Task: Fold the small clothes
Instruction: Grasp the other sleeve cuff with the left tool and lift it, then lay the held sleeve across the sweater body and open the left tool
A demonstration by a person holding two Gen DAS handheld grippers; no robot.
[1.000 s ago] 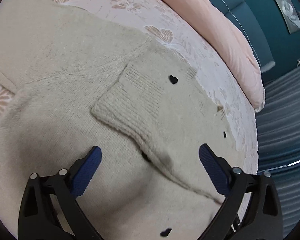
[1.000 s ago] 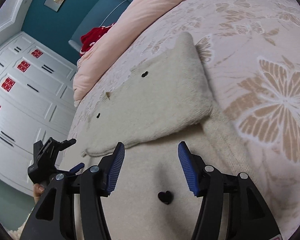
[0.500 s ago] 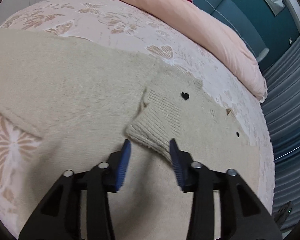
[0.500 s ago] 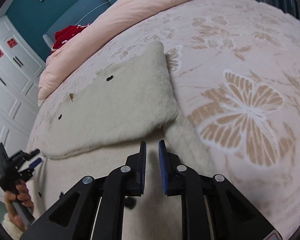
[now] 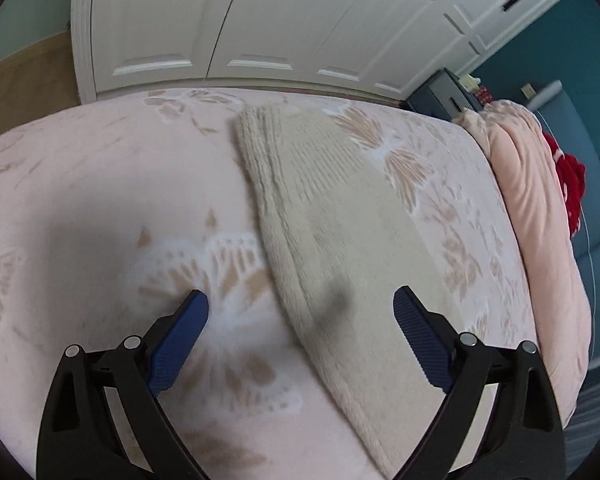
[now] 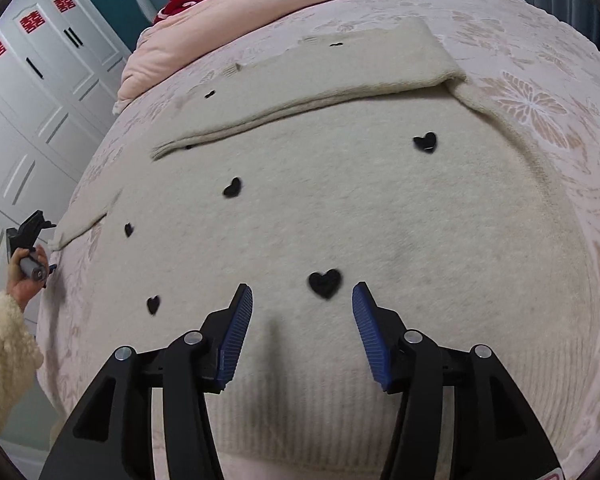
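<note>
The bed (image 6: 560, 92) gives a flat surface for folding. The sweater (image 6: 340, 208) lies spread on it, 1 sleeve (image 6: 308, 80) already folded across the chest. The other sleeve (image 5: 332, 208) stretches out, probably next. The left gripper (image 5: 300, 320) straddles its edge, jaws opening, empty. The right gripper (image 6: 302, 320) hovers above the hem, opening, holding nothing.
</note>
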